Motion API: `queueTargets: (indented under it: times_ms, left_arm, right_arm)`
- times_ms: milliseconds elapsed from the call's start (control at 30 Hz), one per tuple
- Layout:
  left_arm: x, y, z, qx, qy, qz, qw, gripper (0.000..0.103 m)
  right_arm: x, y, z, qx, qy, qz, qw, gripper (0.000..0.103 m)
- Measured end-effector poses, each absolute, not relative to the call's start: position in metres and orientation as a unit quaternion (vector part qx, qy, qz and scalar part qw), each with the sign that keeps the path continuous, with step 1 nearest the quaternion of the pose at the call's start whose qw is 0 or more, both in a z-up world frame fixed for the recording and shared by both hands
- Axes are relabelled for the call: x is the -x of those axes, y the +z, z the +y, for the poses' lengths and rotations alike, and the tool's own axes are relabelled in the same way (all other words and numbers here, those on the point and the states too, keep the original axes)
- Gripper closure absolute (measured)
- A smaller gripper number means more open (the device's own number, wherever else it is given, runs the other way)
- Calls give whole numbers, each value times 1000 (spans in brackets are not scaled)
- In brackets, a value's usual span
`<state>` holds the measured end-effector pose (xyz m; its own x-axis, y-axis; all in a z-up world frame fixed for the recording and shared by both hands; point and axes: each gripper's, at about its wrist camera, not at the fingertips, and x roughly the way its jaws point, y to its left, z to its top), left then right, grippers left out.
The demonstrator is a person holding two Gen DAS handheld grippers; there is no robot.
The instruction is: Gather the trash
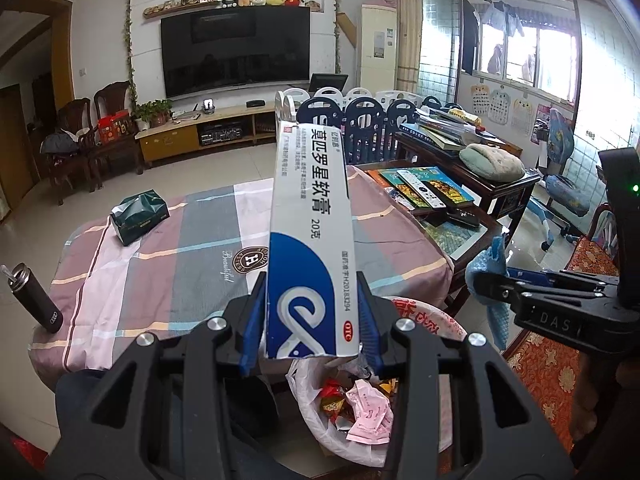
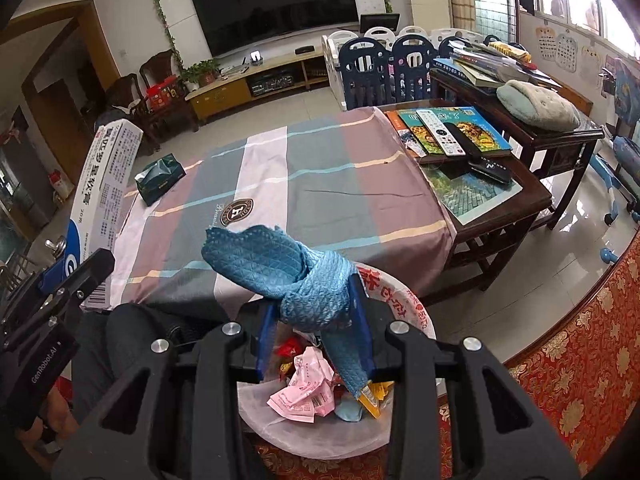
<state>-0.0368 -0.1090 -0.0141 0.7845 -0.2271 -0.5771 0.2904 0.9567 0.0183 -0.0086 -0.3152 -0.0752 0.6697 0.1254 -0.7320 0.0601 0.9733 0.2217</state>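
A low table draped in a plaid cloth [image 1: 168, 264] fills the middle of both views; its far right end, left bare, carries picture books and remote controls [image 2: 448, 136]. Behind that end stands a dark wooden side table [image 2: 560, 140] stacked with books and a grey-green cushion. At the near edge of the cloth sits the trash bin [image 2: 404, 300], lined with a clear bag and already holding pink wrappers [image 2: 308, 392] and orange-red packets. A green tissue pack [image 1: 140, 216] lies on the cloth's far left part, and a black bottle [image 1: 36, 300] stands at its left edge. The left gripper [image 1: 312, 320] clamps the lower end of a blue-and-white ointment box [image 1: 310, 240], which rises upright above the bin and hides the centre of the table in the left wrist view. The right gripper [image 2: 316, 312] pinches a knotted blue cloth [image 2: 292, 272] directly over the bin's opening, one tail hanging toward the rubbish.
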Motion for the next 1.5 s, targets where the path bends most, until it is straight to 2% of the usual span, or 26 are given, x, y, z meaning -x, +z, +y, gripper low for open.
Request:
queueTargets:
  times_ms: [100, 167, 200, 233, 433, 533, 567, 600, 667, 733, 833, 1000, 1067, 1300, 1500]
  left_arm:
    - [35, -17, -108, -51, -139, 304, 941, 61]
    - [32, -19, -107, -46, -147, 312, 938, 61]
    - [29, -21, -107, -41, -156, 320, 934, 61]
    - [27, -24, -109, -38, -163, 328, 930, 61]
    - [8, -55, -123, -39, -218, 395, 892, 61]
    - [4, -68, -135, -47, -248, 419, 872, 56]
    - [5, -71, -138, -48, -257, 424, 867, 51]
    - [5, -74, -141, -51, -264, 427, 863, 38]
    - [8, -77, -147, -60, -266, 428, 862, 21]
    - [10, -77, -149, -68, -264, 424, 863, 21]
    - [13, -69, -142, -70, -242, 412, 876, 13]
    - [24, -27, -110, -88, -134, 360, 919, 5]
    - [33, -5, -96, -85, -100, 338, 932, 4]
    - [74, 56, -53, -42, -45, 268, 962, 3]
    - [85, 67, -36, -30, -16, 263, 964, 3]
  right_arm:
    - [5, -85, -317, -117, 4, 430, 895, 58]
    - [5, -88, -323, -131, -6, 434, 891, 39]
    - [6, -87, -327, -141, -10, 430, 891, 33]
    - [7, -86, -331, -153, -15, 425, 892, 31]
    - [19, -66, -351, -171, -43, 385, 906, 27]
    - [26, -57, -359, -179, -52, 364, 913, 25]
    - [27, -54, -361, -179, -54, 360, 914, 24]
    - [29, -52, -362, -179, -55, 356, 916, 24]
    - [29, -49, -365, -179, -56, 351, 918, 24]
    - [30, -48, -364, -177, -53, 349, 919, 24]
    - [31, -43, -359, -170, -48, 348, 921, 24]
    - [41, -20, -336, -116, -52, 333, 934, 11]
    - [49, -7, -324, -94, -67, 318, 941, 3]
    - [69, 22, -288, -62, -43, 283, 956, 3]
    - [60, 6, -261, -35, -8, 325, 945, 3]
